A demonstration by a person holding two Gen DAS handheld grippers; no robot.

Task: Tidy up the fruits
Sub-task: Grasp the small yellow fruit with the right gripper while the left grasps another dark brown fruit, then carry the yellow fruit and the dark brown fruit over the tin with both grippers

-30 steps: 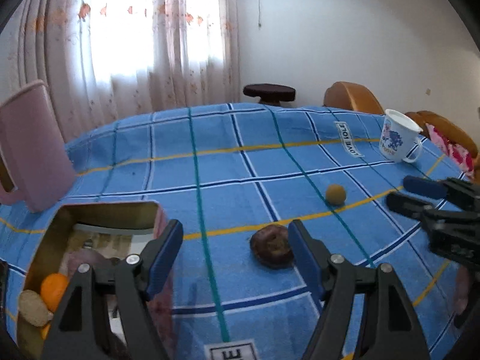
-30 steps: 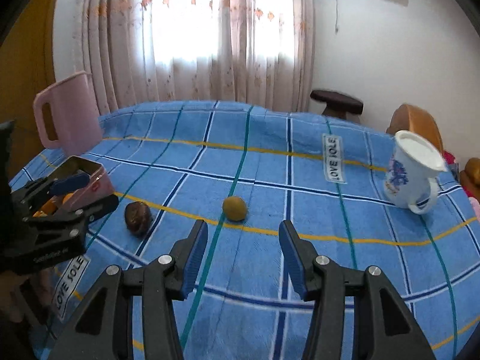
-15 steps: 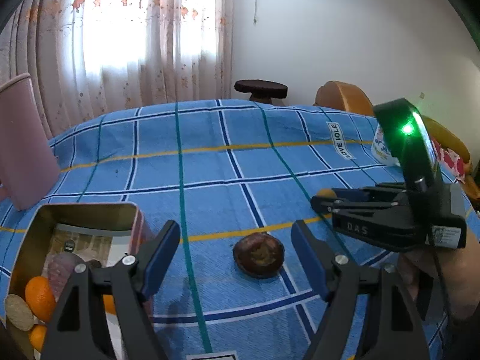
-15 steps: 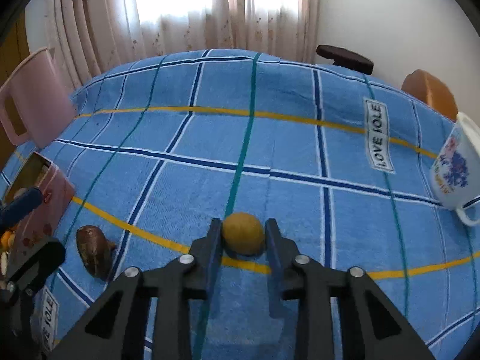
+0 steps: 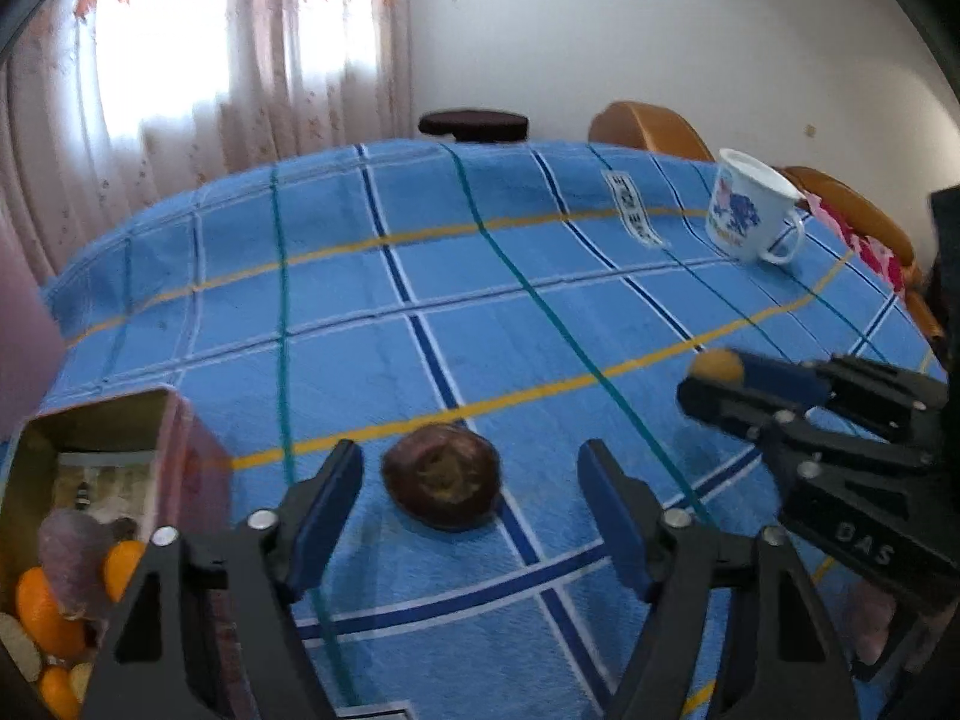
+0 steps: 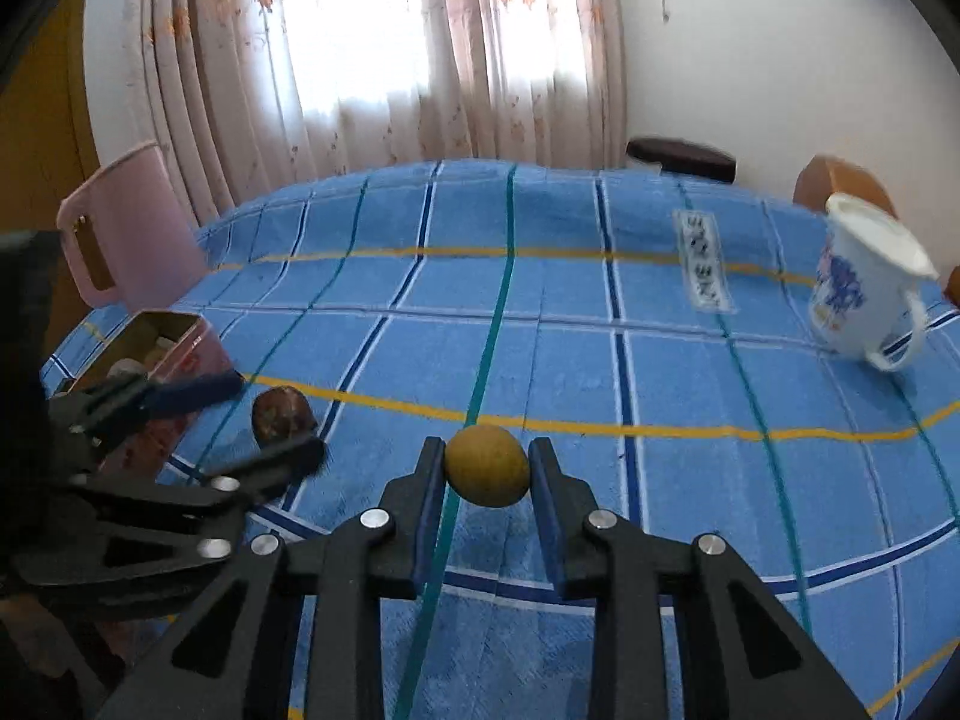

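Blue plaid cloth (image 6: 690,372) covers the counter. The right gripper (image 6: 487,468) has its fingers (image 6: 429,480) pinching a small yellow-brown fruit (image 6: 487,467) on both sides; a shadow lies on the cloth under the fruit, but whether it is clear of the cloth cannot be told. In the left wrist view the same fruit (image 5: 717,365) peeks out at the tip of the right gripper (image 5: 729,378), well right of centre.

The left gripper (image 5: 471,474) has its fingers (image 5: 327,504) spread wide, one on each side of a dark brown fruit (image 5: 443,483) that lies on the cloth, touching neither. In the right wrist view the dark fruit (image 6: 282,414) sits just beside a tin (image 6: 162,336), with the left gripper (image 6: 264,420) straddling it.

The tin (image 5: 102,426) stands open to the left of the dark fruit and holds oranges (image 5: 42,612) along with other pieces too blurred to name. A pink jug (image 6: 129,222) stands behind the tin. A white mug (image 5: 750,213) with a blue print stands at the far right of the counter, well apart from both fruits.
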